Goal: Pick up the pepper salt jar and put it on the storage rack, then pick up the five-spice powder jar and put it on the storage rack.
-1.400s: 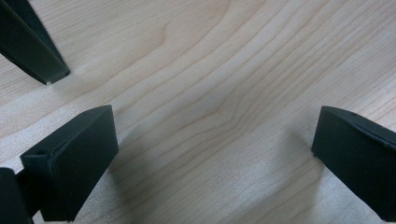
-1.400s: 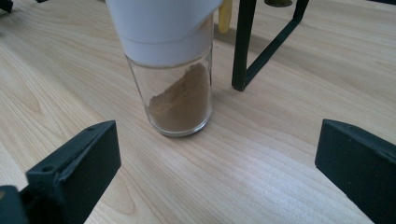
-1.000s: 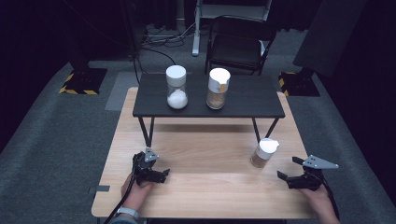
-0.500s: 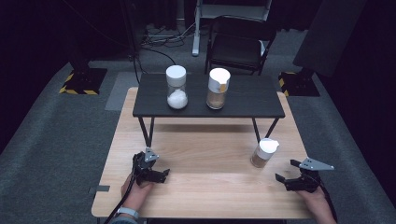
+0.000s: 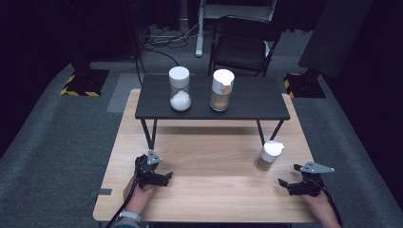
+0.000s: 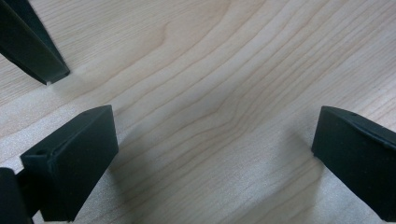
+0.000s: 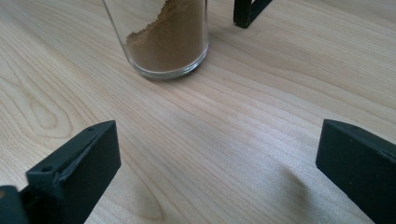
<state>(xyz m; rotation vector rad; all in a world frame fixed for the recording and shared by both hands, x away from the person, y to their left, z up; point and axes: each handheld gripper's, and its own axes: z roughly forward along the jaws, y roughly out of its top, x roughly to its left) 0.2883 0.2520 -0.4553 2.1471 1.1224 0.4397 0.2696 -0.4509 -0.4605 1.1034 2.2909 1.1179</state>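
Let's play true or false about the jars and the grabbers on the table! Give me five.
1. The right gripper is open. True.
2. The jar of brown powder near it lies on its side. False: it stands upright on the wooden table.
3. Two jars stand on the small black table. True: the jar of white powder and a white-lidded brown jar.
4. The left gripper holds a jar. False: it is open, with bare wood between its jaws.
5. The right gripper touches the jar. False: they are apart.
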